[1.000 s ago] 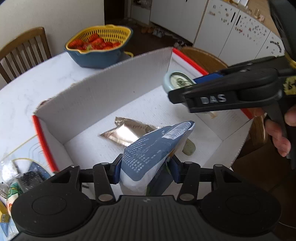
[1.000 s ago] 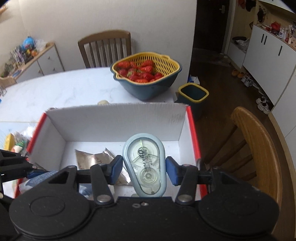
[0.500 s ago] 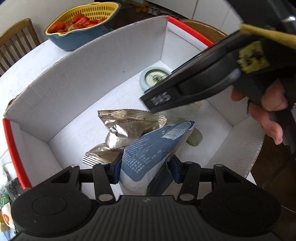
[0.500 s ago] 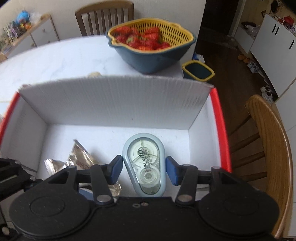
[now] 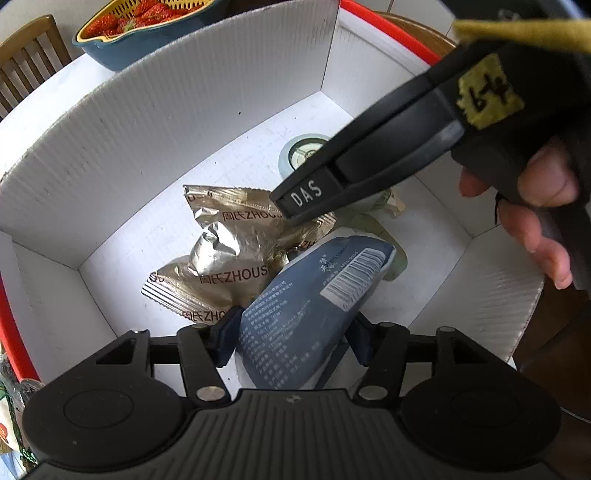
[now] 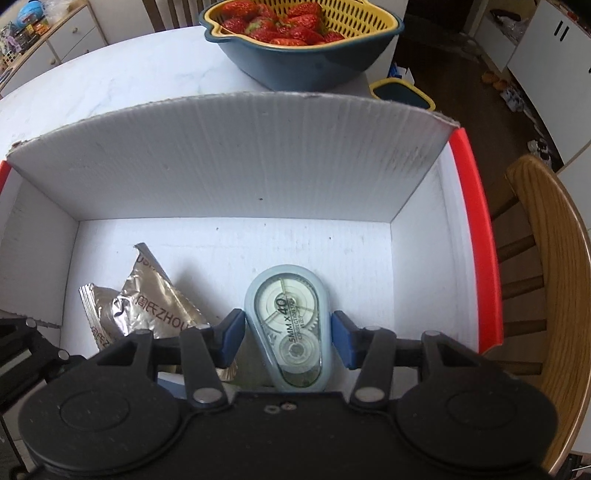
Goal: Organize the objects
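A white cardboard box with red edges sits on the table. My left gripper is low inside it, with its jaws spread and a small gap on each side of a blue snack pouch. The pouch leans on silver foil packets on the box floor. My right gripper is also inside the box, its jaws slightly apart around a pale blue correction tape that rests on the floor. The tape shows partly hidden behind the right gripper in the left wrist view.
A blue bowl with a yellow strainer of strawberries stands on the white table behind the box. A wooden chair is at the right of the box. A small blue and yellow bin stands on the floor. Loose packets lie left of the box.
Both grippers have dropped into the box. The right gripper's jaws have opened a little off the correction tape, and the left jaws have spread away from the blue pouch.
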Demonstrator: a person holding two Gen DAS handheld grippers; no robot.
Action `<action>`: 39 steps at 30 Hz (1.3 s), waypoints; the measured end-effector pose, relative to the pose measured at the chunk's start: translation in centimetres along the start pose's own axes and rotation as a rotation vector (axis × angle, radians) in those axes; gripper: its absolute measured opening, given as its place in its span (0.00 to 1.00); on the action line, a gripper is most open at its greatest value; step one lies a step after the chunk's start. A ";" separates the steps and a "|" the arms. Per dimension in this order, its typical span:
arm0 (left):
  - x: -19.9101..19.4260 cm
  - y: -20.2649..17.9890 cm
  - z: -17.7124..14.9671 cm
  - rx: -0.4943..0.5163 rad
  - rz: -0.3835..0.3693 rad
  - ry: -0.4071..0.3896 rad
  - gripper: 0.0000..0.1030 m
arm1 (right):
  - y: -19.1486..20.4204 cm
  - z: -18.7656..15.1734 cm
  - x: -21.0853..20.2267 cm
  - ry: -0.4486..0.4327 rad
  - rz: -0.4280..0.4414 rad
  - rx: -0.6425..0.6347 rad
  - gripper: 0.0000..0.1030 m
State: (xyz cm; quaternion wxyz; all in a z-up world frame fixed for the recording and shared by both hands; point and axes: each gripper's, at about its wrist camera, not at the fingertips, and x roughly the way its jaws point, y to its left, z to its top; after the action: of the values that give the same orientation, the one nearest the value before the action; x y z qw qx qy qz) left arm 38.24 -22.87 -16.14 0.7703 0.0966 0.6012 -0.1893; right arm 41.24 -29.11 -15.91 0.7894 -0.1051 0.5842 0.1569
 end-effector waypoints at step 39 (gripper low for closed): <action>-10.8 0.6 -4.7 -0.057 -0.052 -0.280 0.75 | -1.3 -3.9 -13.0 -0.298 0.116 0.023 0.72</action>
State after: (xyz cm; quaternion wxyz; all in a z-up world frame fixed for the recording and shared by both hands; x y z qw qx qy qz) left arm 32.07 -18.66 -6.97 0.8440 0.0318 0.4952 -0.2035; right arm 34.77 -33.30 -4.70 0.8579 -0.0379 0.4676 0.2095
